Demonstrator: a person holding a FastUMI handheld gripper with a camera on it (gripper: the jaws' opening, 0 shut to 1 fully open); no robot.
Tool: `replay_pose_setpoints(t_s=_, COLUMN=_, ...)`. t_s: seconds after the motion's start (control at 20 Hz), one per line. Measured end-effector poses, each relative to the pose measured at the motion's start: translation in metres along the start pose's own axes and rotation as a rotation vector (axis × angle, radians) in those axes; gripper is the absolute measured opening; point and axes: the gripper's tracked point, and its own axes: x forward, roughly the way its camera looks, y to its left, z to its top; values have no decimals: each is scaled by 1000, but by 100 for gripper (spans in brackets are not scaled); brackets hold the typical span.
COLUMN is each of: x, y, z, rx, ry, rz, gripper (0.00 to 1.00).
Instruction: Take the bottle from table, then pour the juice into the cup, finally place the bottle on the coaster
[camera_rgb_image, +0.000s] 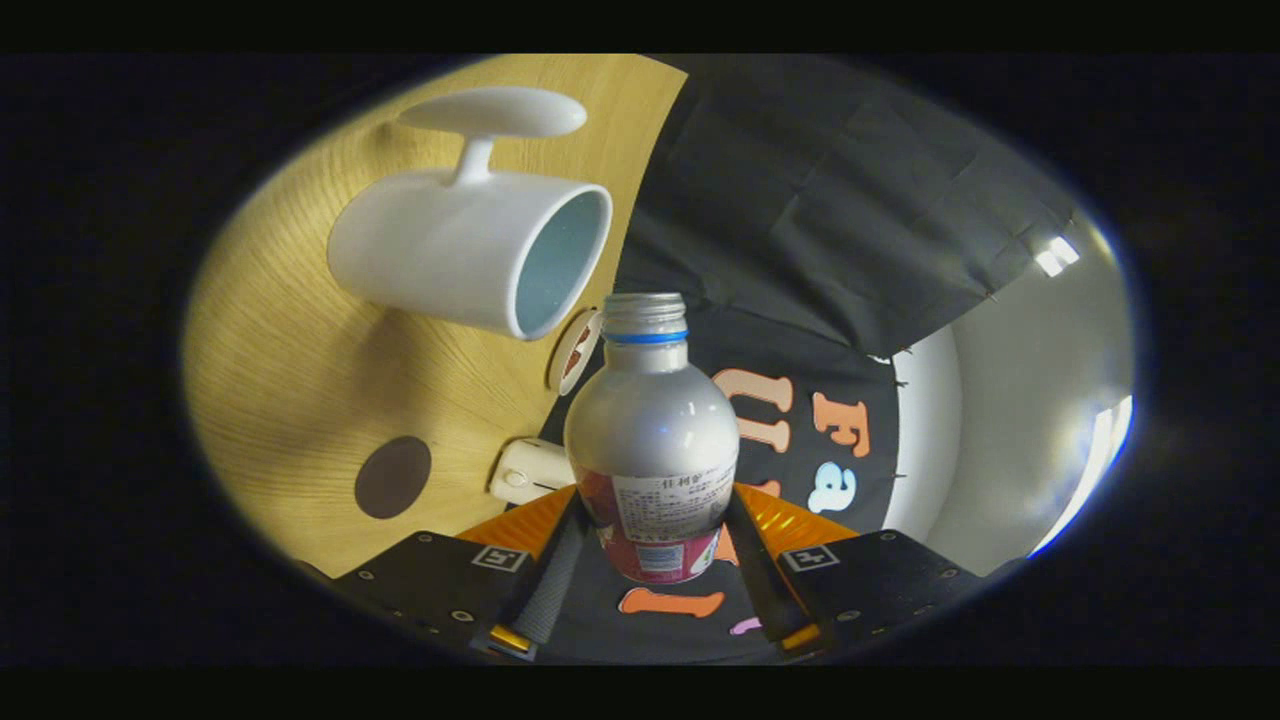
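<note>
My gripper (655, 525) is shut on a silver bottle (652, 430) with a blue neck ring and a red-and-white label; both fingers press on its lower body. I am rolled over, so the wooden table (290, 380) looks tipped on its side. The bottle's uncapped mouth sits just beside the rim of the white cup (450, 250), which stands on the table with its handle (480, 130) turned away from the bottle. No liquid is visible in the cup's pale interior. A dark brown round coaster (393, 477) lies on the table, off to the side of the finger (555, 575) nearest the table.
A small white boxy object (530, 470) and a small round white-and-red thing (573, 350) lie at the table's edge near the bottle. Beyond the bottle hangs the black cloth wall (820, 200), with a pale wall (1020, 420) past it.
</note>
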Motion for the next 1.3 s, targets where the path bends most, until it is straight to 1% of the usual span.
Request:
replay_pose_setpoints(t_s=0.15, x=0, y=3, z=0, rx=120, ry=11, rz=19, gripper=77)
replay_pose_setpoints(t_s=0.25, x=1, y=15, z=-4, rx=255, ry=25, rz=71, gripper=77)
replay_pose_setpoints(t_s=0.45, x=-2, y=9, z=-12, rx=574, ry=45, rz=116, gripper=77)
replay_pose_setpoints(t_s=0.55, x=-2, y=2, z=-19, rx=733, ry=60, rz=112, gripper=77)
replay_pose_setpoints(t_s=0.7, x=5, y=-4, z=-49, rx=979, ry=117, rz=80, gripper=77)
replay_pose_setpoints(t_s=0.8, x=9, y=-6, z=-68, rx=1110, ry=155, rz=55, gripper=77)
replay_pose_setpoints(t_s=1.0, x=16, y=16, z=-79, rx=1421, ry=185, rz=91, gripper=77)
replay_pose_setpoints(t_s=1.1, x=19, y=26, z=-85, rx=1544, ry=206, rz=114, gripper=77)
replay_pose_setpoints(t_s=1.3, x=23, y=49, z=-89, rx=1702, ry=231, rz=146, gripper=77)
